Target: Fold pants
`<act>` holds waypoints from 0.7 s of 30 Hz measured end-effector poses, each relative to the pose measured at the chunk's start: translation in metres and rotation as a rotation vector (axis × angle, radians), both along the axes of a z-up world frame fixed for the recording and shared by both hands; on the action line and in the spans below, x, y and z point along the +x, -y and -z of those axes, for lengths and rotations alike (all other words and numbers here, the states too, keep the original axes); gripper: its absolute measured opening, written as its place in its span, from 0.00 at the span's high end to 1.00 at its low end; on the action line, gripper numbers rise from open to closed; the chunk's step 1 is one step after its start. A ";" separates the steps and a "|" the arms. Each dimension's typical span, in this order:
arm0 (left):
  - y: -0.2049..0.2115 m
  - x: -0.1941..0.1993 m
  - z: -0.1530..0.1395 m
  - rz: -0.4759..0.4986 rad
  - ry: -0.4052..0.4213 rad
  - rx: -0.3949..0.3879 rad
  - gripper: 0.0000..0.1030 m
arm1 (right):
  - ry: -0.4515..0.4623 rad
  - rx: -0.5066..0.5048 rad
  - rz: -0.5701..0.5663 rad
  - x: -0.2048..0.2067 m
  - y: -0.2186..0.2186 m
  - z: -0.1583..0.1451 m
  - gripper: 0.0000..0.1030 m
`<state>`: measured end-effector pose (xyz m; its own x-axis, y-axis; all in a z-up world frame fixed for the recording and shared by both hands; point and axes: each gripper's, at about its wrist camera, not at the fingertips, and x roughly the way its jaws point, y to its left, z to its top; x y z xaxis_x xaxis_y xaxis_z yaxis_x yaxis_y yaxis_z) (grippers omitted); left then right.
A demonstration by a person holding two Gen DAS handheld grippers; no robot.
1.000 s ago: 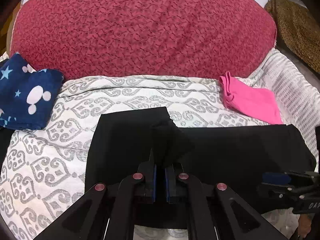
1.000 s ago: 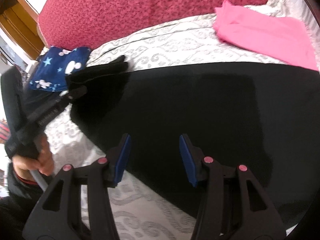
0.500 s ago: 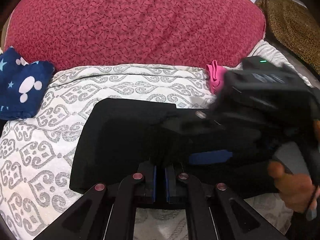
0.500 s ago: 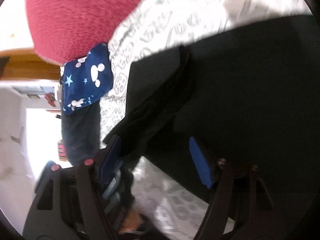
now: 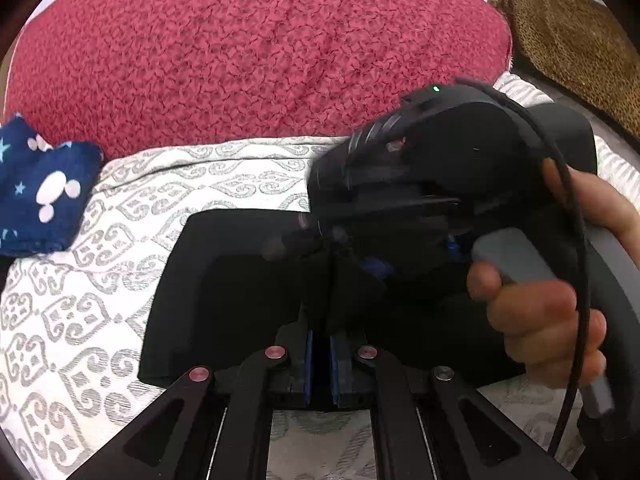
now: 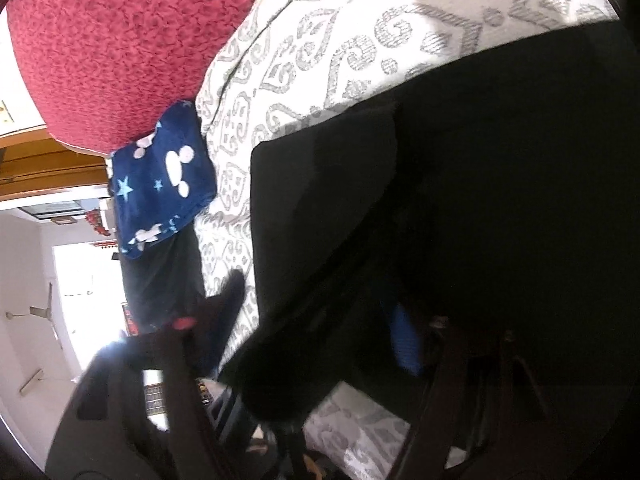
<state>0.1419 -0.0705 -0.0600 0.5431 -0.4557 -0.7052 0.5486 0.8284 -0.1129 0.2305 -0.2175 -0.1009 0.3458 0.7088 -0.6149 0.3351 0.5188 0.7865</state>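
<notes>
Black pants lie on the white and grey patterned bedspread; they also fill the right wrist view. My left gripper is shut on a raised fold of the pants at their near edge. My right gripper, rolled on its side with a hand on its handle, hangs just over the left gripper's fold. In the right wrist view the right gripper stands open, with the black fold between its fingers.
A large red cushion lies at the back of the bed. A blue star-print cloth sits at the left, also in the right wrist view. A brown woven seat stands at the far right.
My right gripper has swung left across the pants, rolled on its side, and come over the fold my left gripper holds. The left gripper has stayed shut on the fold.
</notes>
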 end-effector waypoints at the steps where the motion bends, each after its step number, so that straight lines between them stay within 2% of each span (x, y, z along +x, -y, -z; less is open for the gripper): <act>1: -0.001 -0.001 0.000 0.002 0.003 0.000 0.94 | 0.013 -0.036 -0.017 0.003 -0.003 -0.003 0.84; 2: -0.001 -0.002 0.000 0.003 0.002 -0.005 0.94 | 0.039 -0.099 -0.036 0.005 -0.006 -0.009 0.89; 5: -0.002 -0.005 -0.003 -0.006 0.008 -0.008 0.88 | 0.135 -0.271 -0.064 -0.002 -0.015 -0.031 0.90; 8: -0.003 -0.011 -0.005 -0.021 0.047 0.024 0.71 | 0.210 -0.384 -0.080 -0.011 -0.022 -0.048 0.91; 9: -0.004 -0.015 -0.006 -0.028 0.076 0.050 0.61 | 0.233 -0.404 -0.086 -0.013 -0.024 -0.054 0.91; 11: -0.008 -0.020 -0.007 -0.038 0.109 0.084 0.48 | 0.259 -0.424 -0.099 -0.017 -0.026 -0.060 0.91; 15: -0.020 -0.025 -0.002 -0.051 0.135 0.139 0.42 | 0.292 -0.468 -0.114 -0.023 -0.031 -0.070 0.91; 19: -0.027 -0.017 0.007 -0.113 0.154 0.203 0.41 | 0.312 -0.483 -0.128 -0.027 -0.035 -0.076 0.91; 21: -0.028 -0.015 0.008 -0.122 0.148 0.204 0.41 | 0.315 -0.487 -0.128 -0.028 -0.037 -0.078 0.91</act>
<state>0.1266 -0.0420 -0.0682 0.6890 -0.2374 -0.6847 0.4415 0.8868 0.1368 0.2021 -0.1801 -0.0226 0.4944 0.4192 -0.7615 0.0354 0.8656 0.4995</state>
